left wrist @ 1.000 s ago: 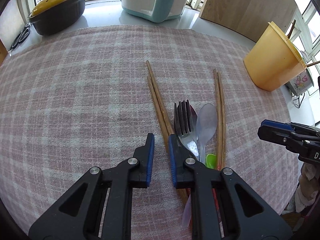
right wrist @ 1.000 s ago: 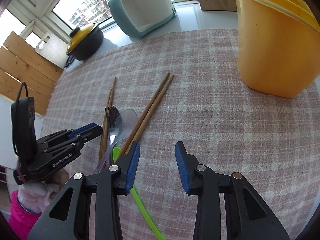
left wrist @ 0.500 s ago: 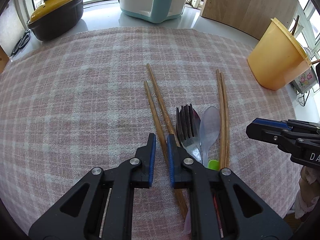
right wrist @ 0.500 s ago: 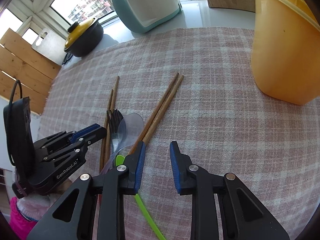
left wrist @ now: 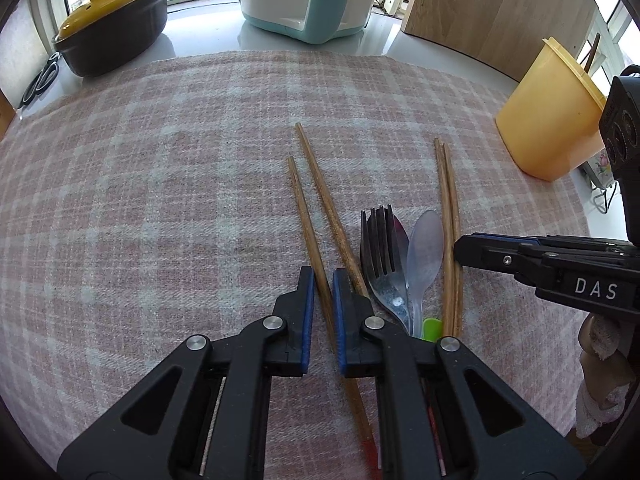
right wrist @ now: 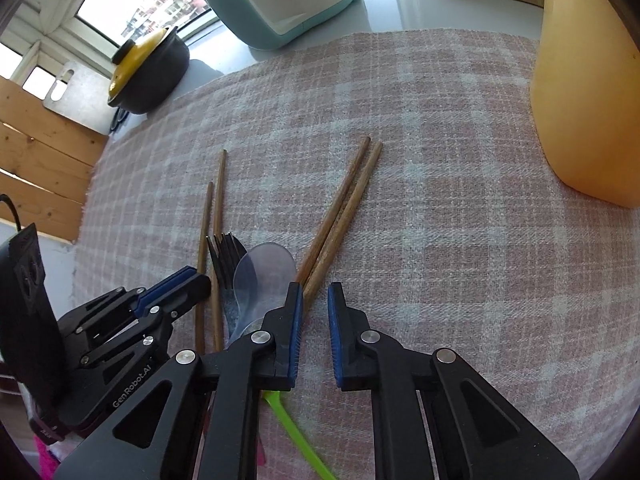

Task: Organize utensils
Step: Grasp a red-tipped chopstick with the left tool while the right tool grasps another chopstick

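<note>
The utensils lie in a loose bunch on the checked cloth [left wrist: 160, 200] that covers the bench, toward its near edge, their long axes all running roughly from the near edge to the far one. The yellow tub [left wrist: 548, 128] stands well apart from them by the right edge. The left tool [left wrist: 323, 276] points steeply down and is all but closed, its blue pads pinching the outer chopstick [left wrist: 302, 208] near its thick end. That stick's partner [left wrist: 320, 184] lies just beside it and passes under the tool's right finger. Next along are the fork [left wrist: 378, 236] and the clear spoon [left wrist: 426, 240], the spoon's bowl overlapping the fork's shoulder, with a green handle [right wrist: 296, 428] poking out toward the near edge. The right tool [right wrist: 313, 292] is closing, but only cloth shows in its gap. The right pair of chopsticks [right wrist: 344, 208] slants in from the far right and meets the tip of this tool's left finger, so it sits at the edge of the gap, not inside it. That offset is what the coming grasp turns on. The pair belongs to the right hand, the nearer one, and the tool probably needs to shift slightly toward the fork so both sticks fall between the pads. Otherwise the fingers may close on nothing or nudge the pair into the spoon.
</note>
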The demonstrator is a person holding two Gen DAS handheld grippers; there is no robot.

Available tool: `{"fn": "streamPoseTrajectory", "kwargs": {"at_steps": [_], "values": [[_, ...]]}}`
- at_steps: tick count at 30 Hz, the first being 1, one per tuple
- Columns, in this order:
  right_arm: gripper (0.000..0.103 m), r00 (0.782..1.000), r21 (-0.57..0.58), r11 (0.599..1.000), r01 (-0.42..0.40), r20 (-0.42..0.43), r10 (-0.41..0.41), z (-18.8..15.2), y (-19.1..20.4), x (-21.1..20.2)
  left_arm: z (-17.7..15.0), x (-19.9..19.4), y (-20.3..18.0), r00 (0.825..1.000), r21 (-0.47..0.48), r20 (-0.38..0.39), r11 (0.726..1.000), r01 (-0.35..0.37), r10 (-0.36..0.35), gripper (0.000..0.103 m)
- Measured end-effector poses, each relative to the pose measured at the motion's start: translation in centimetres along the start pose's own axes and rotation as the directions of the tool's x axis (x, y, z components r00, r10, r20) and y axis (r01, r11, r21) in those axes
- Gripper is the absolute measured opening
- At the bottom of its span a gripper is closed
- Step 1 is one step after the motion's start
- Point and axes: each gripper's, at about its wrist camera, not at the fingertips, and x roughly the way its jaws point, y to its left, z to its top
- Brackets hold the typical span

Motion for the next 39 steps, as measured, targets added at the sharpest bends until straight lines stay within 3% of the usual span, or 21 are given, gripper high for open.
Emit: {"fn": "streamPoseTrajectory", "kwargs": {"at_steps": [12,19,29,39], "values": [[0.01,0.997,-0.045,0.996,0.078,-0.003,-0.078,0.9,1.4,0.5,0.0,-0.2,0.2,1.0,-0.009,0.001,1.0,0.004,-0.004,0.008],[0.011,0.998,-0.025,0.997,0.067,-0.016,-0.068,1.0,0.6,0.7,-0.1,-0.2,0.4,1.0,-0.019,0.003,1.0,0.007,-0.007,0.008],[0.013,0.986,-0.136,0.978,0.16,-0.02,-0.165,1.6,2.9,1.5,0.8,0.3,0.0,1.0,-0.013,0.002,1.0,-0.013,0.013,0.008],[0.007,0.996,-0.101,0.991,0.085,-0.018,-0.087,0.9,1.1,0.7,0.3,-0.3,1.1,1.0,-0.054,0.016,0.998,0.014,-0.013,0.004]]}}
